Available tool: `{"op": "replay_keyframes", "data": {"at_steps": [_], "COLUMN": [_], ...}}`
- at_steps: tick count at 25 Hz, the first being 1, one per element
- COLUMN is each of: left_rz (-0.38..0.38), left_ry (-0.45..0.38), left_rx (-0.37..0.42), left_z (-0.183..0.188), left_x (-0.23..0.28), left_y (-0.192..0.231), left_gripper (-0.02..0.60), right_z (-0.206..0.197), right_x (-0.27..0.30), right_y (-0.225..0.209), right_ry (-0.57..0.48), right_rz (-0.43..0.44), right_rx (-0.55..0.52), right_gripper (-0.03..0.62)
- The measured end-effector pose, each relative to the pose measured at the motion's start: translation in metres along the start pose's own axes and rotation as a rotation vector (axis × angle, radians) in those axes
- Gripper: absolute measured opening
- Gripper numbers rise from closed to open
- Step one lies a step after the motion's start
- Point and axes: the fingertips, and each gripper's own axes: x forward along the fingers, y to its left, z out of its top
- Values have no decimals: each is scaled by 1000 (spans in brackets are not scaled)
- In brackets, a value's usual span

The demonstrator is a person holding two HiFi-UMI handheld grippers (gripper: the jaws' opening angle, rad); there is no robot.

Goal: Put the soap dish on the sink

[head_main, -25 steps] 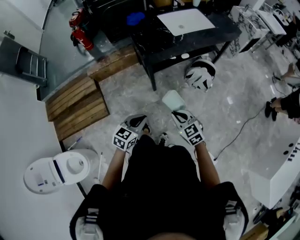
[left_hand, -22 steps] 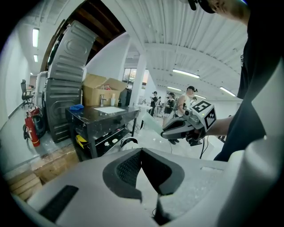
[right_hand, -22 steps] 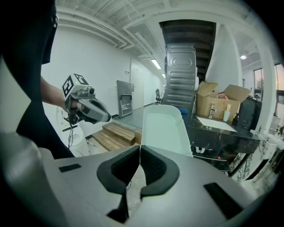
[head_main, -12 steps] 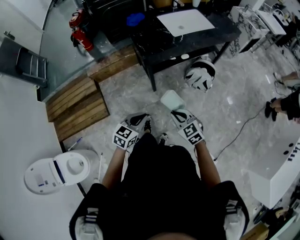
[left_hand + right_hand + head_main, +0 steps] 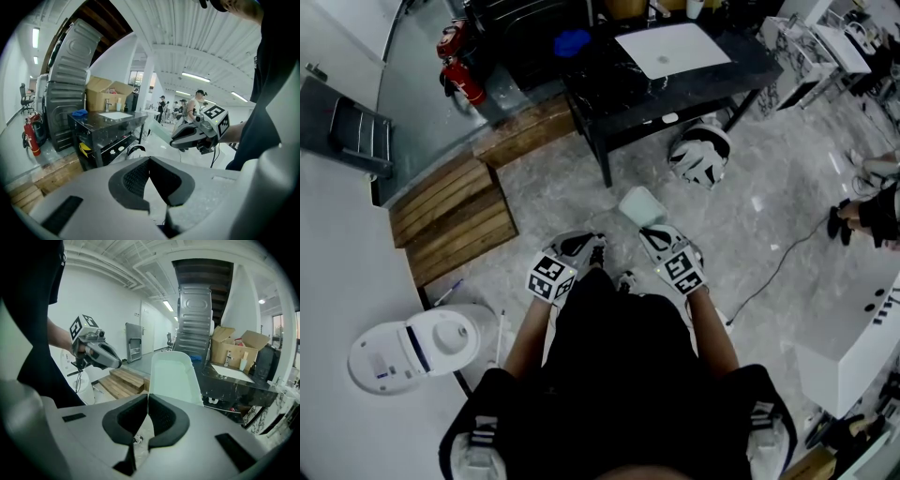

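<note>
A pale green soap dish (image 5: 639, 203) juts forward from my right gripper (image 5: 652, 228), which is shut on its near edge. In the right gripper view the soap dish (image 5: 171, 376) rises beyond the pads, pointing at the black counter. The sink (image 5: 672, 44) is a white rectangular basin set in the black counter (image 5: 703, 80) ahead, with a tap behind the sink (image 5: 232, 370). My left gripper (image 5: 581, 246) hangs beside the right one over the floor, shut with nothing between its pads (image 5: 140, 178). From the left gripper view, the right gripper (image 5: 197, 136) shows holding the dish.
A white-and-black helmet (image 5: 701, 155) lies on the floor by the counter leg. Wooden pallets (image 5: 455, 211) sit left, a white round appliance (image 5: 412, 342) lower left, red fire extinguishers (image 5: 459, 58) upper left. A cable (image 5: 778, 262) crosses the floor; a person's feet (image 5: 848, 217) are at right.
The right gripper and the soap dish have edged slightly forward and left, towards the counter. The left gripper has hardly moved.
</note>
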Motion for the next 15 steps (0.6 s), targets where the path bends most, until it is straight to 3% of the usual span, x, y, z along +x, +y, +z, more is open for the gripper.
{"op": "replay_keyframes", "data": {"at_steps": [11, 15], "left_rz": [-41, -39], "left_ry": [-23, -24], "left_rx": [-17, 10], "left_z": [20, 23], "left_x": [13, 16], "left_y": [25, 33], "left_gripper": [0, 0], "right_z": [14, 14], "right_x": [16, 20], "right_y": [-18, -24], "right_ry": [7, 16], "right_rz": [-43, -55], "right_rx": [-13, -6], "right_gripper": [2, 2]}}
